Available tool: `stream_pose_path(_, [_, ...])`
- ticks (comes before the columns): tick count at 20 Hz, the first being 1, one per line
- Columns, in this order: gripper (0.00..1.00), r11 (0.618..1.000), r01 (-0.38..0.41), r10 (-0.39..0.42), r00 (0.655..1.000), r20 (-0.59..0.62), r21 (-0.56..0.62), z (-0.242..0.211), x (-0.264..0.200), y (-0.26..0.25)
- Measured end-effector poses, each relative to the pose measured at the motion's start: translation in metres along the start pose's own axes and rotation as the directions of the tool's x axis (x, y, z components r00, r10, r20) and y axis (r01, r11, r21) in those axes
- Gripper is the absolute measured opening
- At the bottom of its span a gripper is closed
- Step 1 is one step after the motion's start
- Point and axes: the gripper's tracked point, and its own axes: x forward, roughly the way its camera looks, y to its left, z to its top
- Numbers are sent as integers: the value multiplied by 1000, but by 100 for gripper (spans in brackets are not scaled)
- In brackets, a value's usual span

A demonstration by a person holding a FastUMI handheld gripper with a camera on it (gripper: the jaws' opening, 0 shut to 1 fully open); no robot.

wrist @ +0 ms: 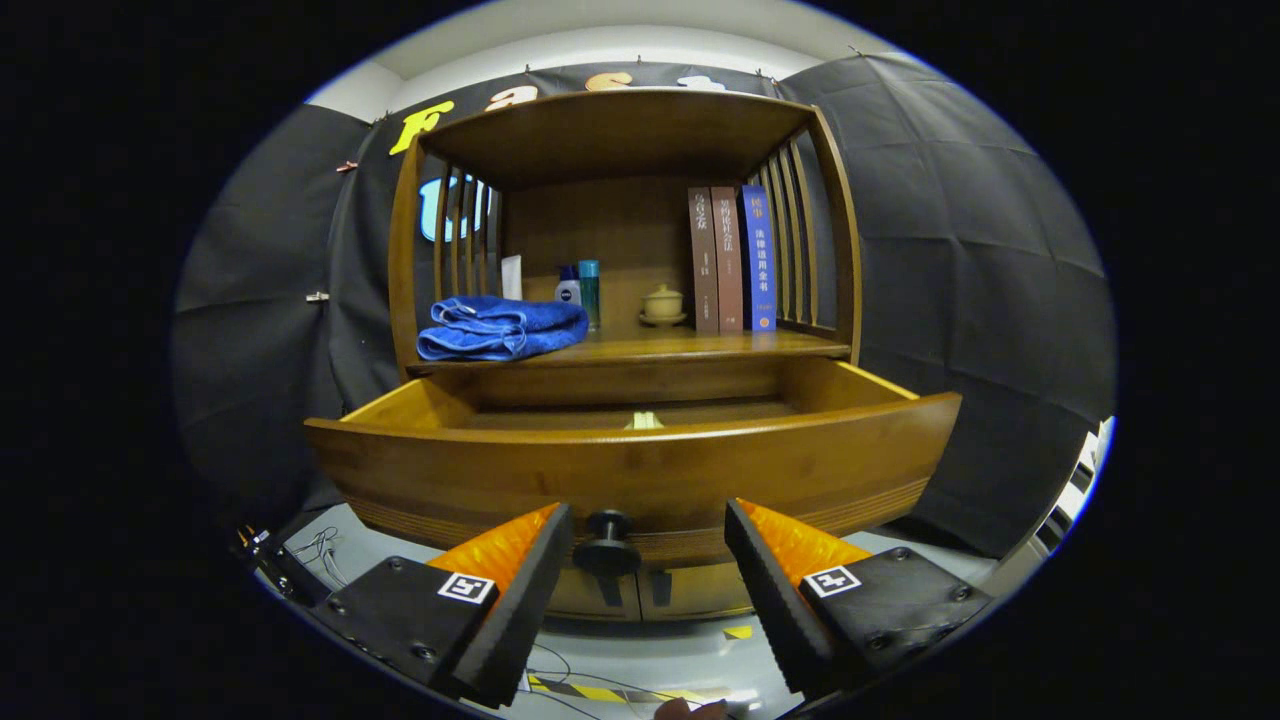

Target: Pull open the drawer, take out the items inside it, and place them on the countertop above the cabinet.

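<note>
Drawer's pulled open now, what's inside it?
Over the drawer front, one small pale item shows near the middle. The front panel hides the rest of the floor. The gripper is open, fingers flanking the knob.

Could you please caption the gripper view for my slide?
Hand-held gripper open around the knob of the pulled-out drawer.

The drawer (630, 470) front wall hides nearly all its inside; just a pale sliver of an item (644, 421) peeks over the rim, too little to say what it is. Behind the folded blue towel (500, 328), a white thing (512, 277) is half covered. Small bottles (580, 288) too tiny to identify.
</note>
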Motion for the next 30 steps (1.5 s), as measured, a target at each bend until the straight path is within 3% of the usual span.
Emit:
stream_pose_path(6, [97, 996, -84, 84, 996, 35, -17, 76, -11, 2])
stream_pose_path(9, [96, 990, -141, 141, 990, -5, 1, 107, -4, 3])
stream_pose_path(14, [96, 985, -170, 170, 985, -19, -17, 163, 19, -2])
stream_pose_path(17, [96, 977, -208, 203, 974, -100, -44, 170, 43, 2])
stream_pose_path(20, [97, 967, -251, 230, 935, -271, -46, 144, 79, 9])
stream_pose_path(23, [98, 970, -240, 206, 875, -437, -23, 103, 121, 12])
stream_pose_path(30, [97, 991, -129, 108, 708, -698, 24, 12, 182, 11])
